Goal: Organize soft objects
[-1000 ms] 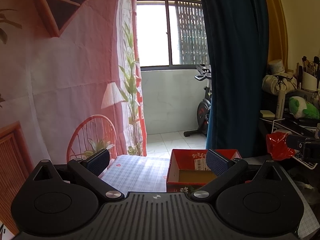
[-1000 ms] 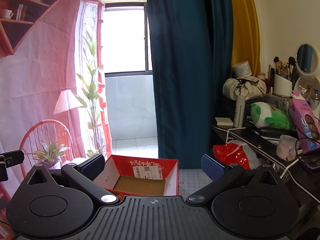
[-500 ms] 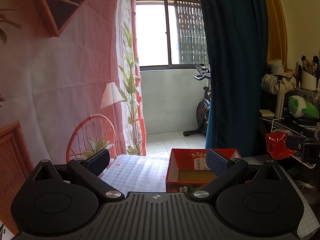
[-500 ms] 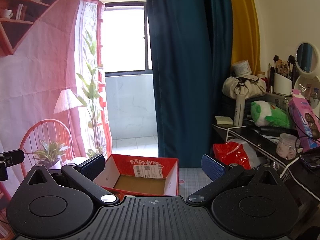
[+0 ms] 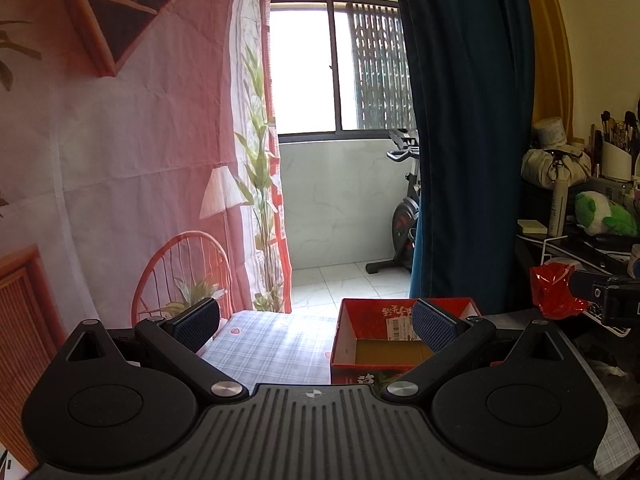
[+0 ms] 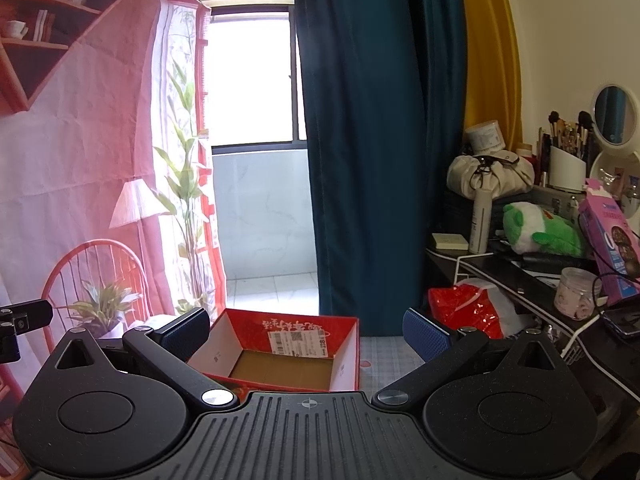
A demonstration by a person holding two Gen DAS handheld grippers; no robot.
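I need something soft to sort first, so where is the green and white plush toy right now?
In the right wrist view the green and white plush toy lies on the cluttered dark side shelf at right, between a white spray bottle and a pink carton.

Ahead of the right tool, the red box (image 6: 280, 354) carries gold characters and a white barcode label (image 6: 298, 342) on its inner far wall; both appear upside down and too small to read.
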